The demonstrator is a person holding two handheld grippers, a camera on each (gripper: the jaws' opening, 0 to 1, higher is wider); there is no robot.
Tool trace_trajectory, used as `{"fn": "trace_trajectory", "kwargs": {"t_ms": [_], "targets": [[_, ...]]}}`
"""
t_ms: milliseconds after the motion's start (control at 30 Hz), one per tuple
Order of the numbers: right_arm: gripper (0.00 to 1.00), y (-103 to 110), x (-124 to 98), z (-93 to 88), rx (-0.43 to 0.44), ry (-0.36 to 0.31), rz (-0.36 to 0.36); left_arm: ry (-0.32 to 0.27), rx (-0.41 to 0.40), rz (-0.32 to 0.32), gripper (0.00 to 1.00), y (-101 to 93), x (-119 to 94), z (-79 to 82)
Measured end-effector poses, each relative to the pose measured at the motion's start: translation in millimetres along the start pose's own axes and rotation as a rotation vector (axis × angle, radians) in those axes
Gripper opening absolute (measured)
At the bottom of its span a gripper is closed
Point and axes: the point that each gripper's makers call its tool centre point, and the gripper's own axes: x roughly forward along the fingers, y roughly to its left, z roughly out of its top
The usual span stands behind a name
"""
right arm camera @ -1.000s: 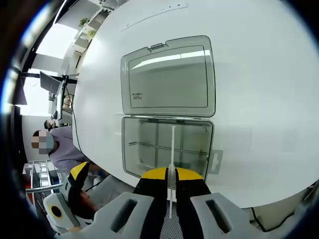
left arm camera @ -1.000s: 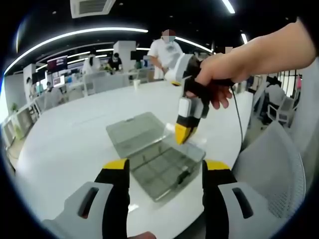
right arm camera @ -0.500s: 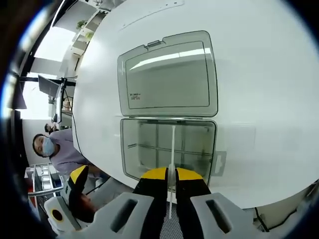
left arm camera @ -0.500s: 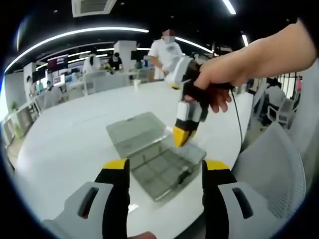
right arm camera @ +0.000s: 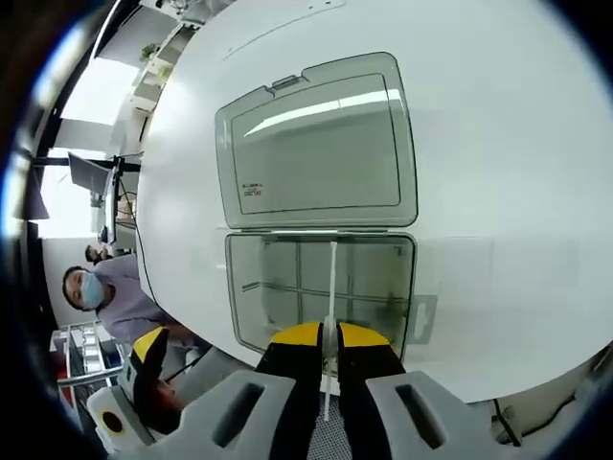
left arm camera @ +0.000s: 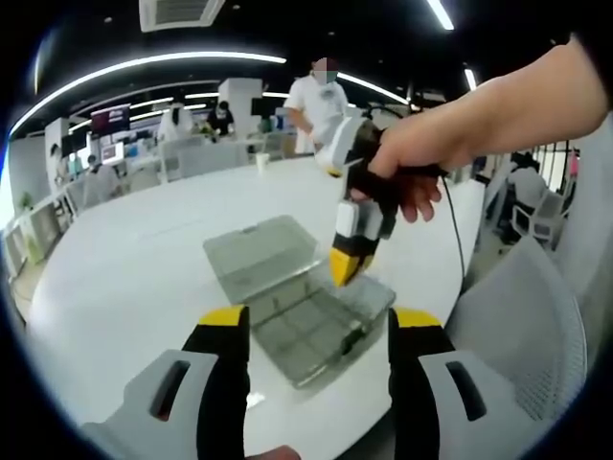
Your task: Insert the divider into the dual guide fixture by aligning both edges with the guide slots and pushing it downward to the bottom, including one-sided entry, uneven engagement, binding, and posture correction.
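i'm looking along my right gripper [right arm camera: 324, 335] and its yellow-tipped jaws are pinching nearly closed on the divider [right arm camera: 331, 287], a thin white strip standing edge-on between them and reaching forward over the fixture box [right arm camera: 321, 287]. the box is a clear grey plastic case lying open on the white table [right arm camera: 498, 144], its lid [right arm camera: 316, 144] folded flat beyond the tray. the divider's far end is lining up over the middle of the tray, running across the cross rib inside; i cannot tell whether its edges are seated in the guide slots or just hovering above them. at the lower left of this view my left gripper [right arm camera: 144, 356] is showing a yellow tip off the table's edge.

switching to the left gripper view, my left gripper [left arm camera: 318, 331] is hanging wide open with nothing between its jaws, just short of the box [left arm camera: 306, 311]. my right hand [left arm camera: 407, 158] is gripping the right gripper [left arm camera: 345, 268] from above, tips pointing down into the tray's far side. people are standing at desks well behind the table [left arm camera: 124, 278].
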Motion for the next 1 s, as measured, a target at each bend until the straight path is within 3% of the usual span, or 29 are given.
{"fn": "trace_trajectory", "kwargs": {"t_ms": [1000], "targets": [[0.0, -0.1, 5.7, 0.2, 0.005, 0.019, -0.017, -0.002, -0.012, 0.004, 0.56, 2.8, -0.4, -0.9]]}}
